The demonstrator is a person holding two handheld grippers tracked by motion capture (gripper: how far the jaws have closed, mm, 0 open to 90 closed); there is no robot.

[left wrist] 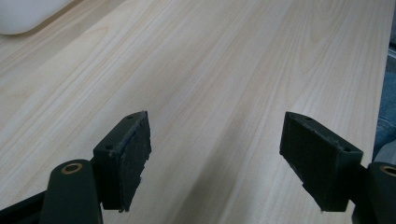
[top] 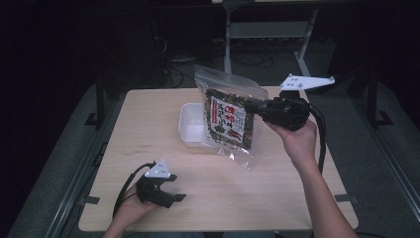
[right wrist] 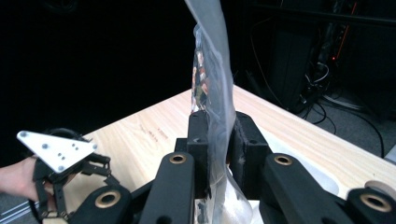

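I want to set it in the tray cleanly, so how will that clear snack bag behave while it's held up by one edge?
Probably floppy: the snack bag hangs from the right tool, its clear film creased and its bottom corner drooping toward the table. It seems light for its size, since one edge pinch carries it. The glossy film could slip, so lower it slowly into the white tray.

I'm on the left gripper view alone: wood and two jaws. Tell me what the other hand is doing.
Observer: The right gripper is shut on a clear bag of snacks and holds it up above the table.
Operator: Say where on the bag it grips.
Observer: On the bag's side edge; in the right gripper view the plastic film runs up between the two pads.
Operator: Name what sits under the bag.
Observer: A white tray, partly behind the bag in the high view.
Operator: Report my own gripper.
Observer: The left gripper is open near the table's front edge, nothing between its jaws.
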